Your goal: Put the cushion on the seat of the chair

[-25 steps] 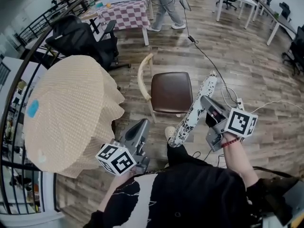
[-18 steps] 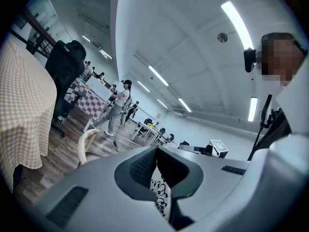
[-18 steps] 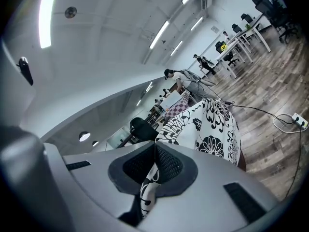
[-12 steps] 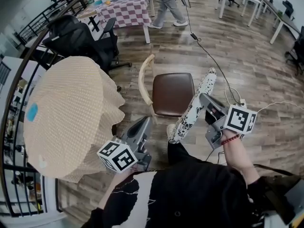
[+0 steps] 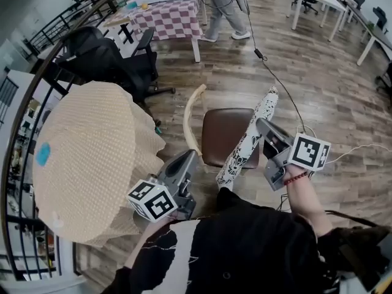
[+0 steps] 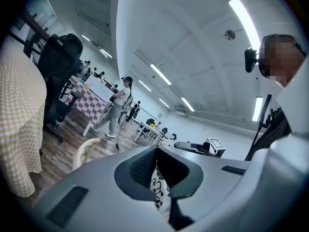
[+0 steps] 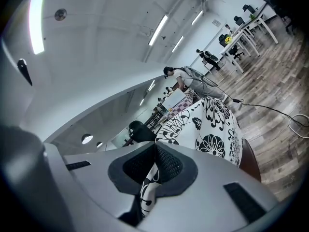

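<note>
The cushion [image 5: 248, 141] is white with black flowers and hangs edge-on in front of me, over the near right part of the chair's brown seat [image 5: 219, 133]. The chair's curved cream backrest [image 5: 192, 118] stands on the seat's left side. My right gripper [image 5: 262, 125] is shut on the cushion's right edge; the floral fabric [image 7: 212, 124] is pinched between its jaws. My left gripper [image 5: 188, 159] is low on the left, and the left gripper view shows its jaws shut on a fold of the same cushion [image 6: 157, 190].
A big beige woven cover [image 5: 86, 158] bulges at my left, against a black railing [image 5: 37, 84]. Beyond it stand a black office chair [image 5: 101, 54] and a checkered table [image 5: 168, 14]. A person [image 5: 223, 5] walks at the back. A cable [image 5: 275, 78] crosses the wood floor.
I have come closer to the chair: its seat now lies nearer, under the cushion's lower end. Both grippers keep their hold on the cushion.
</note>
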Tool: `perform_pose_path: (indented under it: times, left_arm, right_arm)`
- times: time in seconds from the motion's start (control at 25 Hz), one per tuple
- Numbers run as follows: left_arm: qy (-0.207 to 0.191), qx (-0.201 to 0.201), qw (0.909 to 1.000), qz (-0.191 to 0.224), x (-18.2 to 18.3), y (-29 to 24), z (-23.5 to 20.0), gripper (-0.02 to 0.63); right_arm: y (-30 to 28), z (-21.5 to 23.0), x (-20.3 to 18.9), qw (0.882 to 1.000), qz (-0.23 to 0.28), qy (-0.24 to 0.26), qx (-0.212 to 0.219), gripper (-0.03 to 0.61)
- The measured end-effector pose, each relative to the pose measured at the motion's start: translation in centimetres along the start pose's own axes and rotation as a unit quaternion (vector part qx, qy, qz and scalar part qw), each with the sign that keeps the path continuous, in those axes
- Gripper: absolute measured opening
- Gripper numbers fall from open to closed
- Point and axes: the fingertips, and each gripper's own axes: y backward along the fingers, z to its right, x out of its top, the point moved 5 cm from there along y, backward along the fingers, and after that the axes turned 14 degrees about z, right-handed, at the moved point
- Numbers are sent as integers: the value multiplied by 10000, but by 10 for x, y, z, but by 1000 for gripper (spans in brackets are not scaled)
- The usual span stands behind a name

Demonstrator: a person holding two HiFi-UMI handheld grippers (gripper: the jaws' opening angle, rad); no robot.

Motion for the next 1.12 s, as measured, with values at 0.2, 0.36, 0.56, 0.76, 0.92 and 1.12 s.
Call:
perform_pose_path:
  times: [0.2, 0.36, 0.56, 0.76, 0.92, 1.12]
  left_arm:
    - [-44, 69, 9998, -183, 29, -52, -32, 15]
    - [83, 113, 9996, -246, 13, -73, -46, 15]
    - [43, 185, 9993, -333, 5, -106, -68, 15]
    - [69, 212, 9987, -456, 9, -148, -99, 15]
    - [124, 328, 9977, -586, 10, -176, -121, 15]
    - [190, 456, 9964, -692, 12, -199, -140, 15]
  right_arm:
    - [-70, 9, 27, 9999, -56, -127, 72, 15]
    - [-88, 33, 25, 9997, -123, -188, -13, 15]
    - [-115, 55, 20, 9993, -296, -217, -55, 15]
    - [-164, 75, 19, 9984, -458, -313, -109, 15]
    - [-201, 89, 13, 9968, -663, -436, -123, 15]
    - [-237, 101, 1, 9936, -940, -627, -74, 15]
